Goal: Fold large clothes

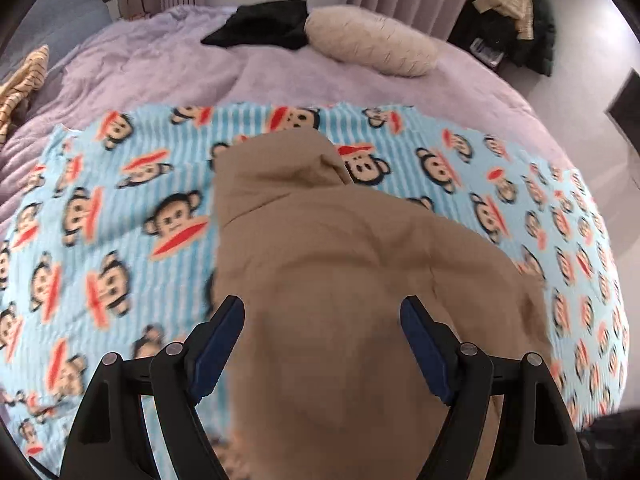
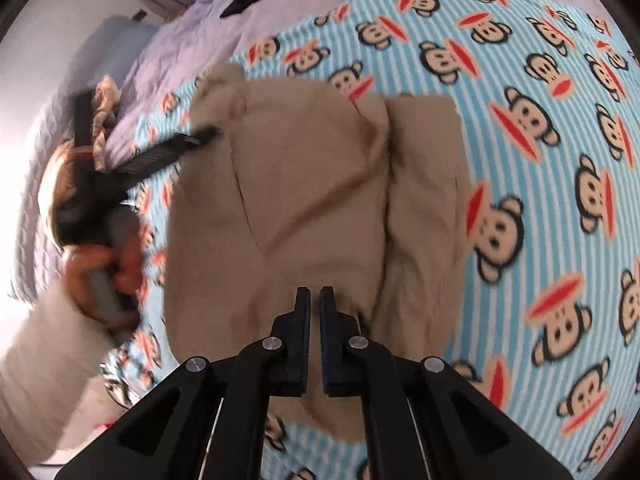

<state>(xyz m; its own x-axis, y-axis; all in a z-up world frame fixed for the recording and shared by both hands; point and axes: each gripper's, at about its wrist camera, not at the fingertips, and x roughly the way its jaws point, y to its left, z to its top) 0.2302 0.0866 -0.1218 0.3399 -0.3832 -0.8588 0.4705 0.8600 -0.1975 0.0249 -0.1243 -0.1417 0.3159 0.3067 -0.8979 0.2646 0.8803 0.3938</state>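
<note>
A tan hooded garment (image 1: 328,248) lies partly folded on a blue striped monkey-print blanket (image 1: 104,208). In the left wrist view my left gripper (image 1: 322,312) is open wide, its blue-padded fingers (image 1: 218,344) spread above the garment's near part. In the right wrist view the garment (image 2: 304,184) lies folded lengthwise with a doubled strip on its right. My right gripper (image 2: 315,294) is shut with nothing visibly between its fingers, hovering over the garment's near edge. The left gripper (image 2: 208,134) shows at the left, blurred, held by a hand in a cream sleeve, beside the garment's hood end.
The blanket covers a lilac bed (image 1: 160,68). A cream pillow (image 1: 372,40) and a black garment (image 1: 264,28) lie at the bed's far end. A striped tan cloth (image 1: 20,80) lies at the left. Dark clutter (image 1: 512,12) stands on the floor at the right.
</note>
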